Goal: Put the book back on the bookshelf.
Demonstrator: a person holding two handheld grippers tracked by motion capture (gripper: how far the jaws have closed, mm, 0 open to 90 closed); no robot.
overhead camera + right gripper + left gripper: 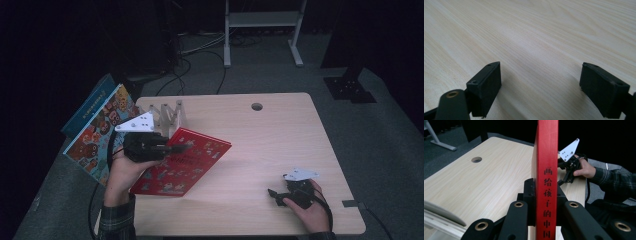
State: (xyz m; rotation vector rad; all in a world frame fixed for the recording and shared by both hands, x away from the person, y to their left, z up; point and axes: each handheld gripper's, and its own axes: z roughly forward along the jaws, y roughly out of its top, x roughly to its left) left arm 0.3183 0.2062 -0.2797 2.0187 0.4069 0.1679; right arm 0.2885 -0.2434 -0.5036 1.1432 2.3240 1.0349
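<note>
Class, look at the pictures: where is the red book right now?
In the high view, the red book is at the table's left side, clamped by the left gripper, just in front of the wooden rack.

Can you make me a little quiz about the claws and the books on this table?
1. True or false: the left claw is clamped on the red book.
2. The right claw is: A) holding a book B) open over the bare table C) gripping a cable.
3. Where is the blue picture book: by the table's left edge or its right edge?

Key: 1 true. 2 B. 3 left edge, beside the wooden rack.
</note>
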